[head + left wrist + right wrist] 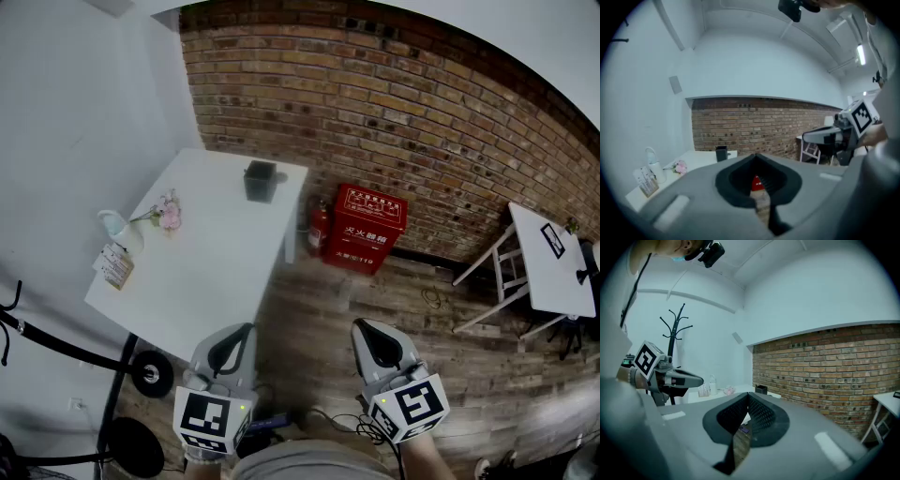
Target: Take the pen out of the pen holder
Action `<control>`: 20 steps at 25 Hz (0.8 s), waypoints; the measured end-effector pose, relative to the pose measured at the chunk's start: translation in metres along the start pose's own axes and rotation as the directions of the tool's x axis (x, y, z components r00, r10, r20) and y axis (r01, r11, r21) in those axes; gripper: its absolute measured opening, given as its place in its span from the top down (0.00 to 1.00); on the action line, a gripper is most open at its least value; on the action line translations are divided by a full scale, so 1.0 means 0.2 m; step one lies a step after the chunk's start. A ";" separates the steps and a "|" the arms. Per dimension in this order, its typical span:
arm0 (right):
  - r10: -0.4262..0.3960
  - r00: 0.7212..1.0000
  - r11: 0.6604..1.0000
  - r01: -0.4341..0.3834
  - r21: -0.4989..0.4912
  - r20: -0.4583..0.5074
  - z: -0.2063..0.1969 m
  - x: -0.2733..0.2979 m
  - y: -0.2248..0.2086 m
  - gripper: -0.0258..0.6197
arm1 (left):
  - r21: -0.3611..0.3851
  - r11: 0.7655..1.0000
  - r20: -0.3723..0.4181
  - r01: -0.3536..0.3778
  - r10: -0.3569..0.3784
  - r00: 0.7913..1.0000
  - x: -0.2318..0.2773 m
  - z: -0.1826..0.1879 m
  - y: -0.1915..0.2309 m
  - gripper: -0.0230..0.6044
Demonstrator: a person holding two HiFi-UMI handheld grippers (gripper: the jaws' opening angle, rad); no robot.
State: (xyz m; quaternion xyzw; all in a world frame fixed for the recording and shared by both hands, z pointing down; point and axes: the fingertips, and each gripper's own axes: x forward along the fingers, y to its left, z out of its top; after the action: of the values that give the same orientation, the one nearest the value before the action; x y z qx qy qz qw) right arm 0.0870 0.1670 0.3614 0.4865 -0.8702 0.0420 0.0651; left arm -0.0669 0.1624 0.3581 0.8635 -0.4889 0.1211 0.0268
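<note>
The black pen holder stands at the far end of a white table, small in the left gripper view and in the right gripper view. No pen in it can be made out at this distance. My left gripper is low in the head view, short of the table's near edge, its jaws closed tip to tip with nothing between them. My right gripper hovers over the wooden floor beside it, also shut and empty. Both are far from the holder.
On the table's left side are pink flowers, a white jug and a stack of cards. A red fire-equipment box and an extinguisher stand by the brick wall. Another white table is at the right.
</note>
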 end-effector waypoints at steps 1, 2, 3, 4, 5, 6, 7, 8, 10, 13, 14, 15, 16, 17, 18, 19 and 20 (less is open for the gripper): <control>0.000 1.000 1.000 0.000 0.004 -0.002 0.00 0.00 0.00 0.95 | -0.009 1.000 -0.007 0.000 0.000 1.000 0.00 0.00 0.00 0.97; 0.000 1.000 1.000 0.000 0.007 -0.003 0.00 0.00 -0.01 0.95 | -0.016 1.000 -0.013 0.001 -0.001 1.000 0.01 0.00 -0.01 0.97; 0.000 1.000 1.000 0.000 0.009 -0.005 0.00 0.00 -0.01 0.95 | -0.017 1.000 -0.014 0.001 -0.002 1.000 0.01 0.00 -0.01 0.97; 0.000 1.000 1.000 0.000 0.010 -0.006 -0.01 0.01 -0.02 0.95 | -0.010 1.000 -0.010 0.003 -0.003 1.000 0.01 0.00 -0.01 0.97; 0.001 1.000 1.000 -0.001 0.011 -0.007 -0.01 0.01 -0.02 0.95 | -0.002 1.000 -0.005 0.005 -0.005 1.000 0.02 0.01 -0.01 0.97; 0.002 1.000 1.000 -0.002 0.011 -0.007 -0.01 0.01 -0.02 0.95 | 0.001 1.000 -0.004 0.006 -0.006 1.000 0.02 0.01 -0.01 0.97; 0.004 1.000 1.000 -0.004 0.010 -0.007 -0.01 0.01 -0.02 0.96 | 0.000 1.000 -0.004 0.006 -0.006 1.000 0.02 0.00 -0.01 0.97; 0.005 1.000 1.000 -0.005 0.010 -0.007 -0.01 0.01 -0.01 0.96 | -0.002 1.000 -0.005 0.007 -0.007 1.000 0.02 0.00 -0.01 0.97; 0.008 1.000 1.000 -0.008 0.009 -0.008 -0.01 0.01 -0.01 0.95 | -0.010 1.000 -0.005 0.006 -0.006 1.000 0.02 0.00 -0.01 0.97; 0.008 1.000 1.000 -0.008 0.010 -0.008 -0.01 0.01 -0.01 0.96 | -0.014 1.000 -0.005 0.004 -0.004 1.000 0.02 0.00 -0.02 0.97; 0.008 1.000 1.000 -0.007 0.015 -0.005 -0.01 0.01 -0.02 0.96 | -0.010 1.000 -0.005 0.005 -0.005 1.000 0.02 0.00 -0.02 0.97; 0.007 1.000 1.000 -0.007 0.022 0.000 -0.01 0.01 -0.02 0.96 | -0.006 1.000 -0.005 0.005 -0.005 1.000 0.02 0.00 -0.02 0.97; 0.008 1.000 0.999 -0.008 0.032 0.008 0.00 0.01 -0.02 0.95 | -0.004 1.000 -0.004 0.005 -0.005 1.000 0.02 0.00 -0.02 0.97; 0.010 1.000 0.999 -0.010 0.042 0.016 0.00 0.01 -0.02 0.96 | -0.003 1.000 -0.003 0.004 -0.004 1.000 0.02 0.00 -0.02 0.97; 0.012 1.000 0.999 -0.014 0.049 0.024 0.01 0.00 -0.02 0.95 | -0.001 1.000 -0.002 0.004 -0.004 1.000 0.02 0.00 -0.02 0.97; 0.015 0.999 0.998 -0.017 0.053 0.029 0.01 0.00 -0.02 0.95 | 0.000 1.000 -0.002 0.004 -0.004 1.000 0.02 0.00 -0.02 0.97; 0.018 0.999 0.998 -0.020 0.055 0.030 0.01 0.01 -0.02 0.95 | 0.001 1.000 -0.003 0.004 -0.004 1.000 0.02 0.00 -0.02 0.97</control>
State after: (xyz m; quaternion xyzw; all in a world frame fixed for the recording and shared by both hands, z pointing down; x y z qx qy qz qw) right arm 0.0894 0.1637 0.3590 0.4804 -0.8742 0.0594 0.0384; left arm -0.0602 0.1609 0.3595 0.8643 -0.4870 0.1224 0.0276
